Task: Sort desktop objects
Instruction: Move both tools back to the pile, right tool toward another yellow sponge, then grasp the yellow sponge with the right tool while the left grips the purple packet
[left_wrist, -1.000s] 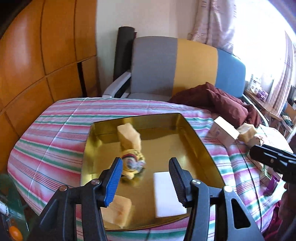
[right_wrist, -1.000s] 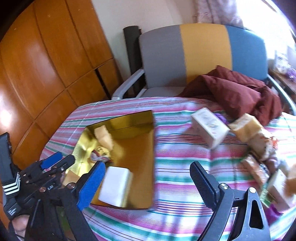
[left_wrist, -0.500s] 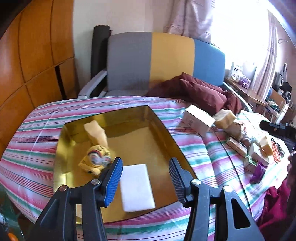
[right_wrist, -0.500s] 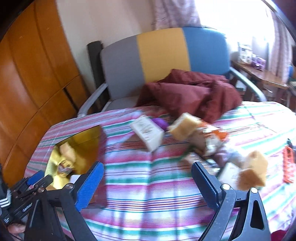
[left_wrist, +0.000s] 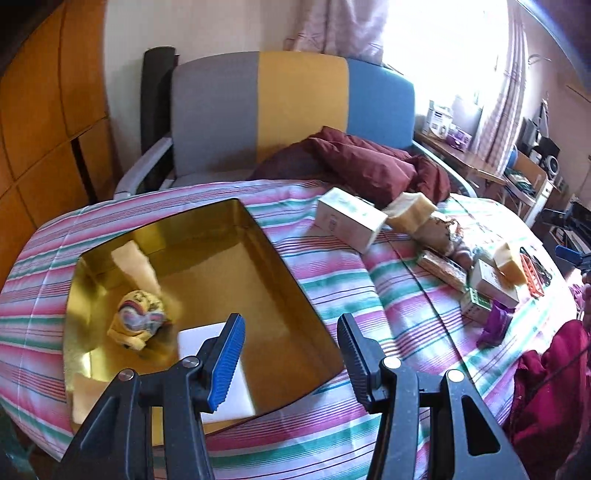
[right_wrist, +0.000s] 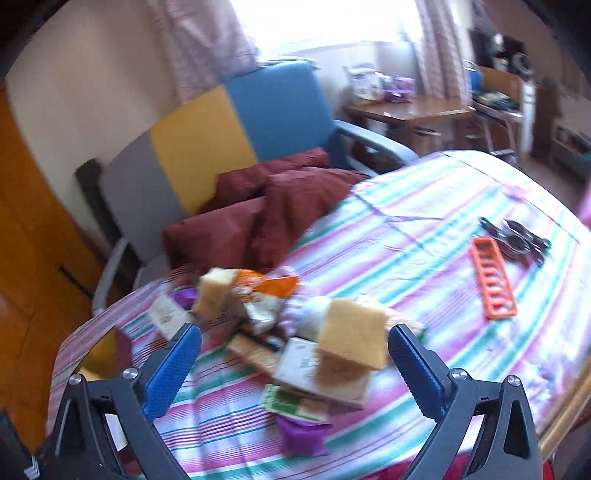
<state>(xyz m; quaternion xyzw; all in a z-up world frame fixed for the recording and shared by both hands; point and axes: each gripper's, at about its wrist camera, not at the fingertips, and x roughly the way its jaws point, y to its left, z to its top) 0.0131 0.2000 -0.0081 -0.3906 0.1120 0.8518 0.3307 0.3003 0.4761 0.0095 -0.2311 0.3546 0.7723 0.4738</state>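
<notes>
Since the earlier frames both views are panned right: the gold tray (left_wrist: 295, 280) is shifted to the left of the left wrist view, and the clutter pile is now centred in the right wrist view, where before the tray filled the left half.

Right hand-held gripper (right_wrist: 295, 365) is held wide open with nothing between its jaws, hovering over the near side of the pile. Left hand-held gripper (left_wrist: 291, 354) is also open and empty, held above the tray's near right corner.

Next pick is judged to be the tan sponge block (right_wrist: 352, 338), lying on top of a flat carton (right_wrist: 295, 369) just ahead of the right hand-held gripper, slightly right of centre between the fingers. Its long axis is seen running roughly left-right, tilted, so it lies across the jaw gap; blur prevents a finer read.

Right hand-held gripper is clearly nearer; the left is well apart from the pile, with striped surface (left_wrist: 369, 295) between.

Tray already holds a sponge (left_wrist: 135, 264), a yellow toy (left_wrist: 138, 319) and a white pad (left_wrist: 207, 339).

Orange rack (right_wrist: 493, 277) is lying far right, apart from the pile.
</notes>
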